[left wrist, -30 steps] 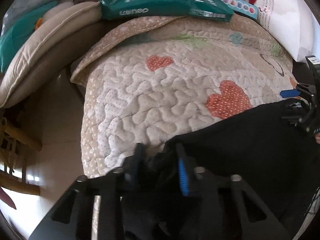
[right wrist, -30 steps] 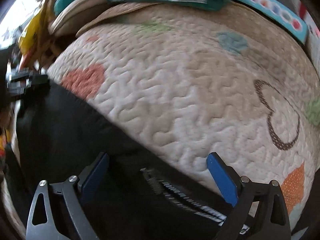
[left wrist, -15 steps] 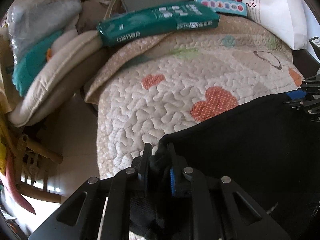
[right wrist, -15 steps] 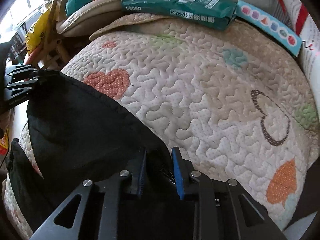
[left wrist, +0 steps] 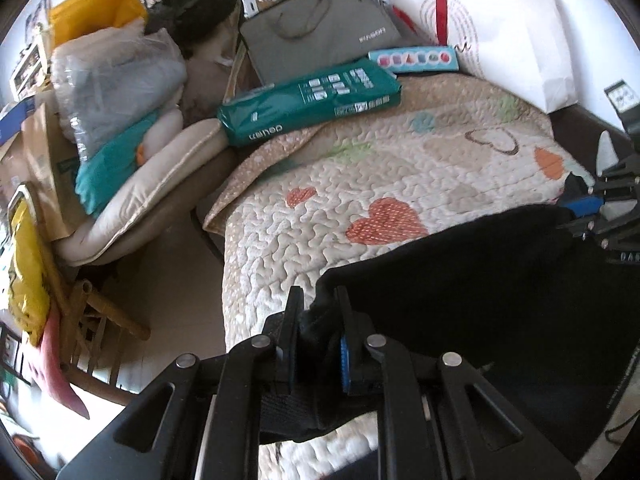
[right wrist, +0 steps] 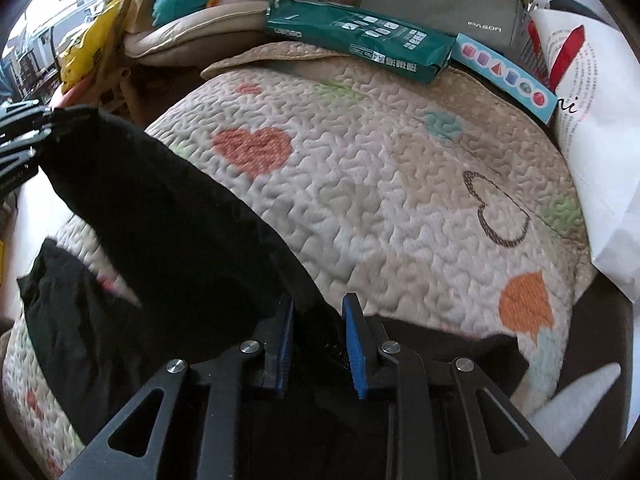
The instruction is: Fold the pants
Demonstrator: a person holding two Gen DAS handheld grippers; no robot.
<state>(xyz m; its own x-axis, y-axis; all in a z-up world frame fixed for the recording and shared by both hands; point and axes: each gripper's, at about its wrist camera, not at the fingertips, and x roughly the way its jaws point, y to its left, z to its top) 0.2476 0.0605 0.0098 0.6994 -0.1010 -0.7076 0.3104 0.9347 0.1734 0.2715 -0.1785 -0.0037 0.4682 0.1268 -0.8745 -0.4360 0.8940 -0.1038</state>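
Two hand-held grippers, left (left wrist: 316, 312) & right (right wrist: 318, 316), each clamped on black pants (right wrist: 160, 216) edge, quilt (right wrist: 380, 184) beyond bare.

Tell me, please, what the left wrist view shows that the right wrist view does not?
Only the left wrist view: a clear plastic bag stuffed with fabric and a wooden chair on the floor. Only the right wrist view: the pants' lower part lying on the quilt. Both: the black pants, pinched by the left gripper and right gripper, the heart quilt and the green pack.
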